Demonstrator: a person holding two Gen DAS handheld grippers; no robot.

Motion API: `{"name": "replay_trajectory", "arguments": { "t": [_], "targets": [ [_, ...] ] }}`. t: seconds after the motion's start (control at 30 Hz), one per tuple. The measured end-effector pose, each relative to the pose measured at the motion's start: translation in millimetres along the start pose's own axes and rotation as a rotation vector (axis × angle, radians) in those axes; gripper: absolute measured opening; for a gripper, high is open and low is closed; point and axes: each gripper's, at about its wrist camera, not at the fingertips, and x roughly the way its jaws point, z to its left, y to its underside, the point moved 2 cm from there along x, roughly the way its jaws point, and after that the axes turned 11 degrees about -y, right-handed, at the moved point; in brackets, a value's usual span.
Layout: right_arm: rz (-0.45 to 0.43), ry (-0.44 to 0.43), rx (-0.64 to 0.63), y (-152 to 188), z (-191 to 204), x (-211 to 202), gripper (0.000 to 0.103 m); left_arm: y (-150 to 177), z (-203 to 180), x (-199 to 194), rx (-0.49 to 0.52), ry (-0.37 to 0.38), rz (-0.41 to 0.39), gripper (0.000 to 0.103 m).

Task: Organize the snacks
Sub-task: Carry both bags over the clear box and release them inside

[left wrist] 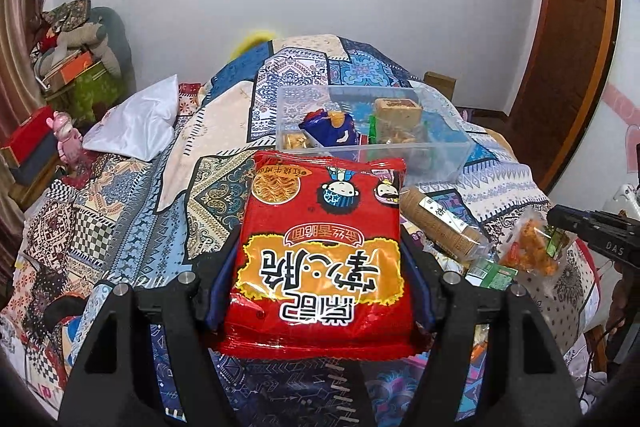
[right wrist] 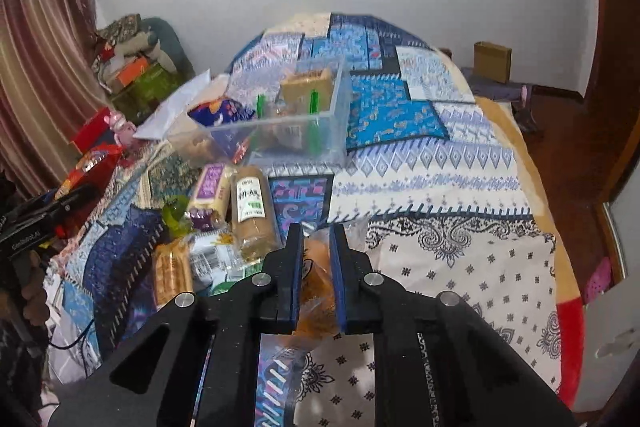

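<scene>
Left wrist view shows my left gripper (left wrist: 320, 291) clamped on the red noodle packet (left wrist: 324, 247) above the bed (left wrist: 120, 211), while my right gripper (right wrist: 316, 267) pinches an orange snack bag (right wrist: 318, 291) near the clear bin (right wrist: 296, 131).

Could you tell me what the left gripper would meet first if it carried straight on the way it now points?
Probably the near wall of the clear plastic bin, which sits just beyond the red snack bag held by the left gripper; depth is hard to judge.
</scene>
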Motion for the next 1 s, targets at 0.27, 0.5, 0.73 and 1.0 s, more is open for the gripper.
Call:
{"name": "replay_trajectory", "arguments": {
  "t": [0.27,0.5,0.73,1.0],
  "targets": [
    [0.139,0.027,0.023,23.3,-17.8,26.5,0.046,14.2,-0.3,6.5,-0.004,0.015,0.043,0.070],
    [0.215,-0.007,0.048,44.0,-23.8,48.5,0.068,18.9,5.5,5.8,-0.018,0.009,0.055,0.070],
    [0.215,0.066,-0.065,43.7,-8.8,59.7,0.051,16.8,3.2,1.7,-0.022,0.010,0.045,0.070],
    [0.117,0.083,-0.035,24.9,-14.6,35.3,0.045,-3.3,1.8,-3.6,-0.012,0.003,-0.002,0.070]
  ]
}}
